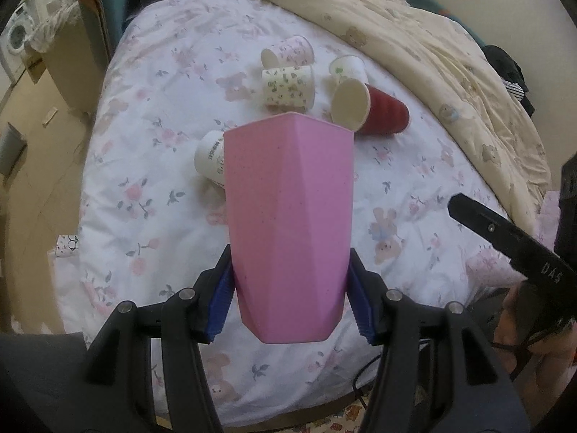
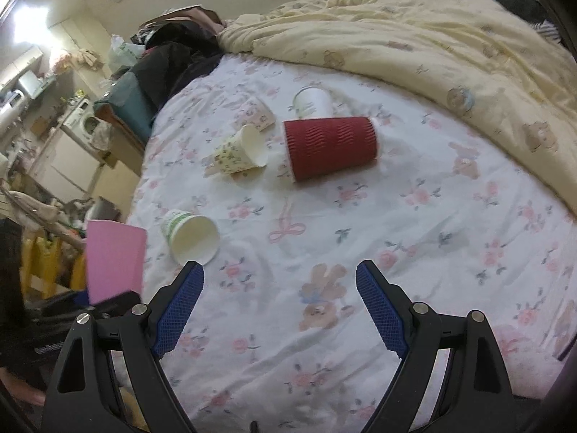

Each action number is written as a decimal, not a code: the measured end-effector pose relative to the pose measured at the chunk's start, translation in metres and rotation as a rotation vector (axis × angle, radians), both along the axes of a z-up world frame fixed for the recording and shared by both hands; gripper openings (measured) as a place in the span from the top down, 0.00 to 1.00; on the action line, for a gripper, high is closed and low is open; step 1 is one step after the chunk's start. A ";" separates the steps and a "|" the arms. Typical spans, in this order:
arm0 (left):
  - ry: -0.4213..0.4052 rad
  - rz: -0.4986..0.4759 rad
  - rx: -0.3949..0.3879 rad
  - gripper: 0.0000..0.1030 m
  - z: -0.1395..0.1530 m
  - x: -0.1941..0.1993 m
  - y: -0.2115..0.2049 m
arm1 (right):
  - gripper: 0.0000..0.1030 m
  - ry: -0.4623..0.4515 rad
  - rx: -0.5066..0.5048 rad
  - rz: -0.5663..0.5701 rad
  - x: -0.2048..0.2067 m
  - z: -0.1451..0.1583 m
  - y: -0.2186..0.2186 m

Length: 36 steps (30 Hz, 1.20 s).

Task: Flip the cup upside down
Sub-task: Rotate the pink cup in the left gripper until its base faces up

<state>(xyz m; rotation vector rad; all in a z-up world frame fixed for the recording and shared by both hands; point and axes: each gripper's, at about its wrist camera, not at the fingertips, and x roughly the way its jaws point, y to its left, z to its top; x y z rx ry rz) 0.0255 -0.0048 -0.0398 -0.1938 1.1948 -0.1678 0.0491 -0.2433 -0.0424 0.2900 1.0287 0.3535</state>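
Note:
My left gripper (image 1: 290, 281) is shut on a pink faceted cup (image 1: 288, 223), gripping its narrow lower end and holding it above the bed, mouth pointing away. The pink cup also shows at the left edge of the right wrist view (image 2: 113, 259). My right gripper (image 2: 279, 281) is open and empty above the floral sheet (image 2: 396, 223). One of its black fingers (image 1: 505, 234) shows at the right of the left wrist view.
Several cups lie on their sides on the sheet: a red ribbed cup (image 2: 330, 146), a floral paper cup (image 2: 239, 153), a white-green cup (image 2: 191, 234) and others (image 2: 313, 103). A cream duvet (image 2: 450, 54) is bunched at the back right. The bed's left edge drops to furniture (image 2: 72, 151).

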 end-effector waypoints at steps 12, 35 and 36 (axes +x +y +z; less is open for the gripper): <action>0.031 -0.178 -0.035 0.49 -0.005 -0.015 -0.036 | 0.14 0.026 0.140 0.159 0.001 0.000 0.030; -0.071 -0.220 -0.029 0.51 0.014 -0.022 -0.045 | 0.14 0.188 0.111 0.072 0.010 -0.034 0.012; -0.070 -0.220 -0.031 0.51 0.014 -0.022 -0.045 | 0.14 0.187 0.110 0.072 0.010 -0.034 0.012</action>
